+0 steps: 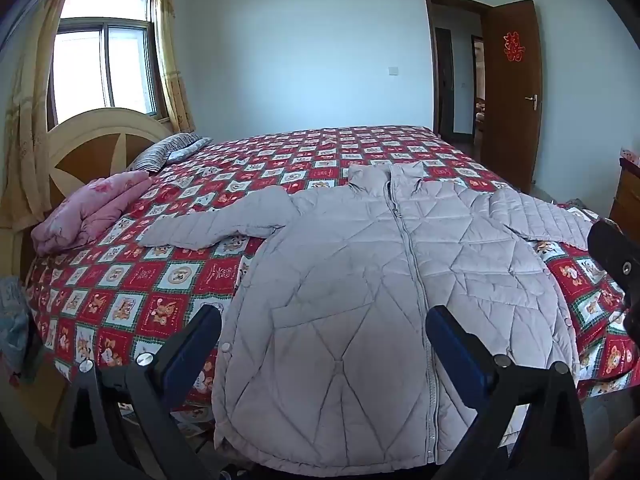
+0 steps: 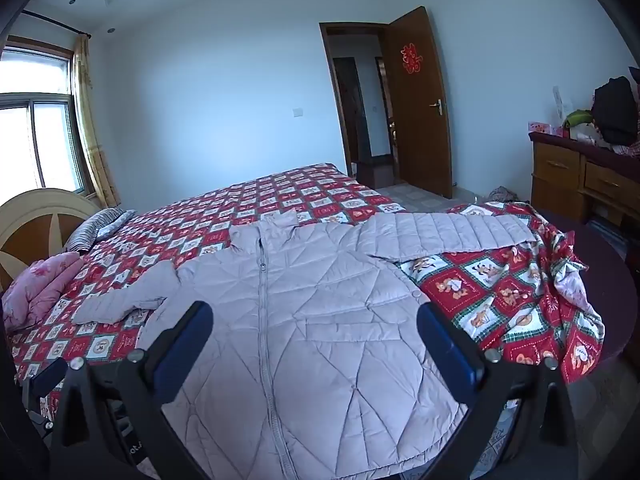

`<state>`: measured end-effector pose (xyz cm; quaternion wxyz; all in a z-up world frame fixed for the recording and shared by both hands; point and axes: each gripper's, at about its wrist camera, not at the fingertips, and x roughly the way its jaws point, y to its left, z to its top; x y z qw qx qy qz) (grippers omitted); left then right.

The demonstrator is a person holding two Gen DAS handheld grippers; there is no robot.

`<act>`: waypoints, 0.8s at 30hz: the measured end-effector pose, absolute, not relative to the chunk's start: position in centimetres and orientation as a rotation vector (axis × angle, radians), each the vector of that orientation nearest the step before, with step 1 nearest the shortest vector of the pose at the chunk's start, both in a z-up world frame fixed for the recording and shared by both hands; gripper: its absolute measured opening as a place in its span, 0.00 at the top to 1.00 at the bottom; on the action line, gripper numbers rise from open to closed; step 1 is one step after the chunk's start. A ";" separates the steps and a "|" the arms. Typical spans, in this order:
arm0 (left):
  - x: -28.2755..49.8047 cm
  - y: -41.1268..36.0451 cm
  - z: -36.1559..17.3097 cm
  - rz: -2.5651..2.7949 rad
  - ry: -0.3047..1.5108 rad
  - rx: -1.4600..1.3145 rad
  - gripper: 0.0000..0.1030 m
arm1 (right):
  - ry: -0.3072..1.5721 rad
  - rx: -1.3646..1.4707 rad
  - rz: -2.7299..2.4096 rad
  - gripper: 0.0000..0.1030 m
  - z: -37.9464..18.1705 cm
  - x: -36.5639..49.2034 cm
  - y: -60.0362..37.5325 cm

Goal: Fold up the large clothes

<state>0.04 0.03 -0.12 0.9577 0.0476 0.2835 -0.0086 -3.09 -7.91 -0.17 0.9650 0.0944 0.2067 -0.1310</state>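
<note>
A pale lilac quilted jacket (image 1: 360, 272) lies flat, zipped, face up on the bed, collar far, hem hanging over the near edge, both sleeves spread out sideways. It also shows in the right wrist view (image 2: 320, 320). My left gripper (image 1: 324, 320) is open and empty, held above the jacket's lower half. My right gripper (image 2: 316, 320) is open and empty, also above the jacket's lower half. Part of the right gripper (image 1: 616, 256) shows at the right edge of the left wrist view.
The bed (image 1: 280, 160) has a red patterned cover. A folded pink quilt (image 1: 88, 212) and striped pillow (image 1: 168, 152) lie by the headboard (image 1: 80, 148). A wooden dresser (image 2: 580, 176) stands at right, an open door (image 2: 420, 100) beyond.
</note>
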 end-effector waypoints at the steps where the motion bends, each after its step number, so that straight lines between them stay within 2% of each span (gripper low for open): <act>1: 0.0 0.1 -0.1 -0.018 0.576 0.097 0.01 | 0.416 0.191 -0.265 0.00 -0.1 -3.1 -7.8; 24: -0.3 0.2 -0.3 -0.023 0.570 0.077 0.01 | 0.428 0.197 -0.273 0.00 -0.4 -3.1 -8.3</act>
